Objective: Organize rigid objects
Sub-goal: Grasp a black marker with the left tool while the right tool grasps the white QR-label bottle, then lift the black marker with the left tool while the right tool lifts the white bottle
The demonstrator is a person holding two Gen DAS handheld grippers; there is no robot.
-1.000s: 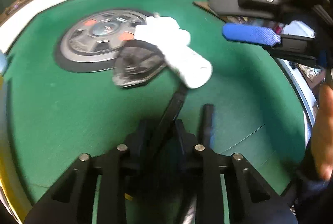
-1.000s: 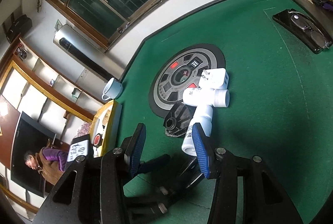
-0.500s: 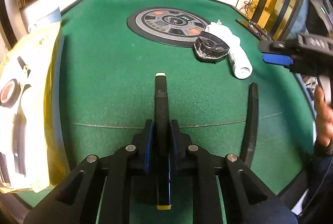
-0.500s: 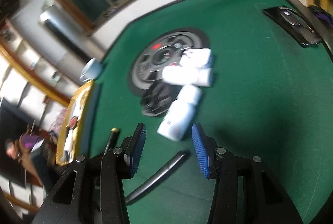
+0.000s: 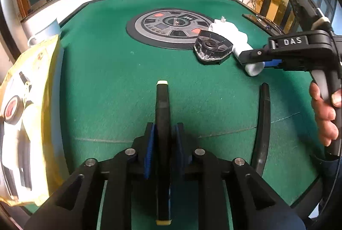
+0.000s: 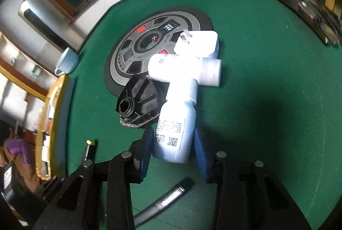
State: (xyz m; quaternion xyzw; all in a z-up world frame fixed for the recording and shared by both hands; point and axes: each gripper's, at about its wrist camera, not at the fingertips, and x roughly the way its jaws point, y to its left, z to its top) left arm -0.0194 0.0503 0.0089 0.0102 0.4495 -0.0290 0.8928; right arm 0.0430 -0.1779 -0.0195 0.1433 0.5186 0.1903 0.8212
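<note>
While the green table offered open felt toward its near edge, the cluster beside the round panel was crowded. The right gripper had just been closing, its jaws around the base of the nearest white bottle; contact could not be confirmed. That bottle touched a second bottle and the black cap, so a lift would probably drag or roll them. The left gripper was clamped on a black pen; a second pen lay nearby.
</note>
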